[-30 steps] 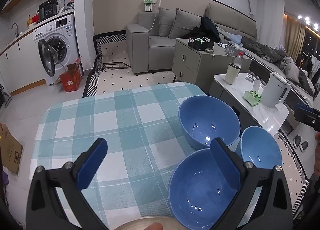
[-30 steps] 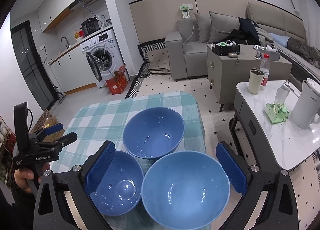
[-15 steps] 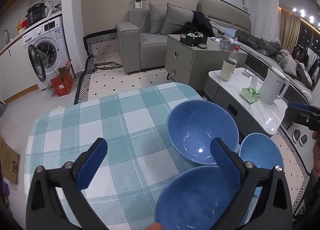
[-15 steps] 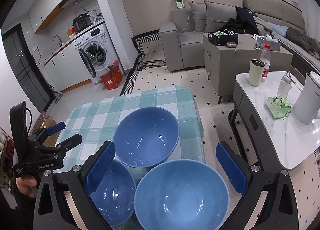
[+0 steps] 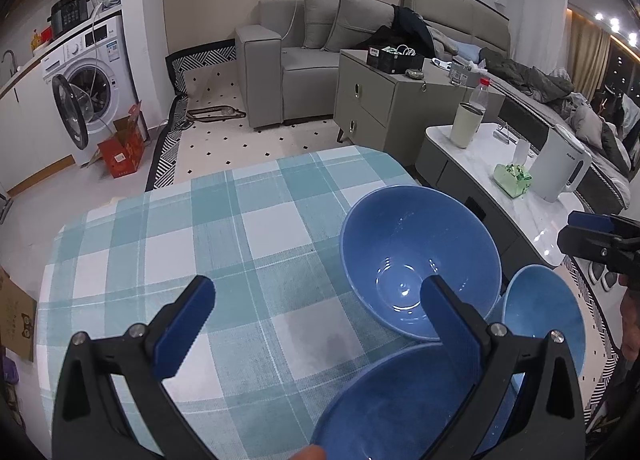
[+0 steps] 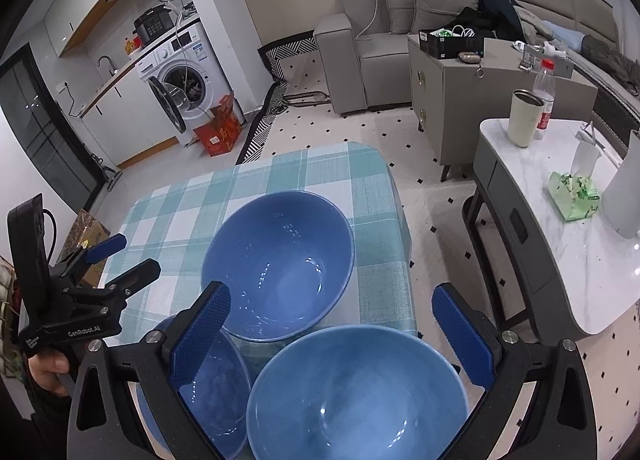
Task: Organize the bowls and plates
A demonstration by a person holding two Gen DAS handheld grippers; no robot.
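Three blue bowls stand close together on the teal checked tablecloth [image 5: 208, 244]. The far bowl [image 5: 416, 260] [image 6: 280, 264] is large. The near-left bowl [image 5: 392, 408] [image 6: 212, 384] sits under my left gripper's right finger. The right bowl [image 5: 544, 312] [image 6: 356, 392] lies between my right gripper's fingers, below them. My left gripper [image 5: 316, 320] is open and empty above the cloth; it also shows in the right wrist view [image 6: 120, 256]. My right gripper [image 6: 332, 332] is open and empty; its tip shows in the left wrist view [image 5: 592, 232].
A white coffee table [image 6: 568, 244] with a cup [image 6: 524, 117], bottle [image 6: 545, 93], tissue pack [image 6: 574, 195] and kettle [image 5: 560, 167] stands right of the table. A grey cabinet [image 5: 384, 99], sofa and washing machine [image 5: 84, 87] lie beyond. The tablecloth's right edge [image 6: 404, 244] is near the bowls.
Both grippers have pulled back and lifted a little; the bowls sit lower and nearer in both views. Both grippers stay open. The bowls have not moved.
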